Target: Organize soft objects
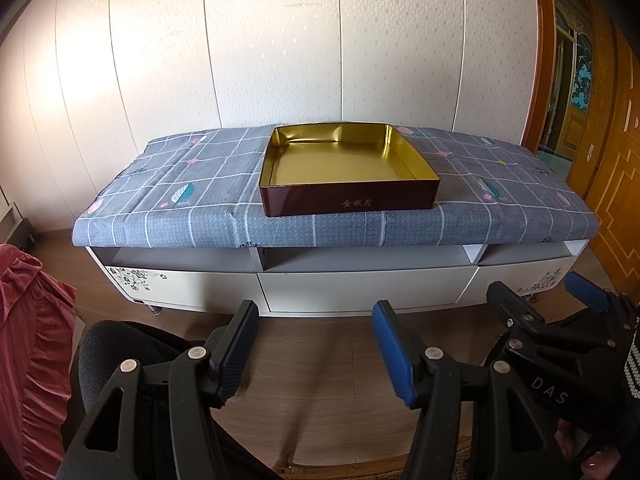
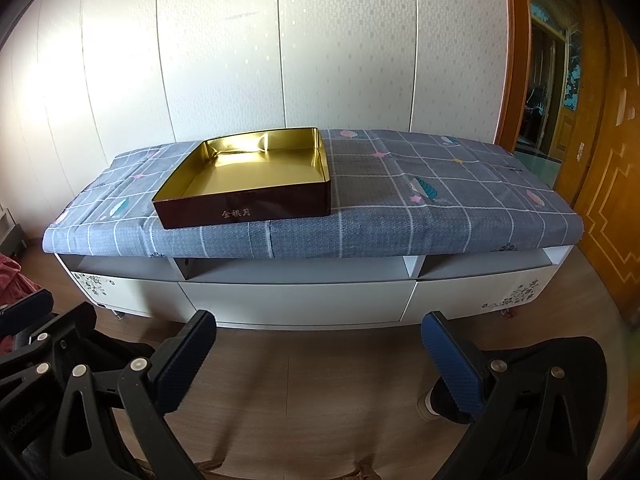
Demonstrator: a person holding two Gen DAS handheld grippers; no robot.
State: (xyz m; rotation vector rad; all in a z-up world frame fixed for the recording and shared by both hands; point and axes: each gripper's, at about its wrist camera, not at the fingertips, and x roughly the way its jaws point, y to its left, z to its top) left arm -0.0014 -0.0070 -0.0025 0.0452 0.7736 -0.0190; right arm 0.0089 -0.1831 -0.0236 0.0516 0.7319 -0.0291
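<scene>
A shallow square tin (image 1: 348, 200) (image 2: 244, 210), dark red outside and gold inside, sits with nothing in it on a grey checked cloth (image 1: 192, 184) (image 2: 420, 200) that covers a low white cabinet. My left gripper (image 1: 316, 354) is open over the wooden floor in front of the cabinet, nothing between its blue pads. My right gripper (image 2: 324, 364) is open too, also over the floor and well short of the tin. In the left wrist view the right gripper (image 1: 544, 300) shows at the lower right. No soft object lies on the cloth.
A pink ruffled fabric (image 1: 32, 344) (image 2: 14, 276) hangs at the left edge. The white cabinet (image 1: 360, 288) (image 2: 300, 300) has open shelves and drawers. A black chair seat (image 1: 120, 344) (image 2: 560, 364) sits under the grippers. Wooden doors (image 1: 616, 184) stand at the right.
</scene>
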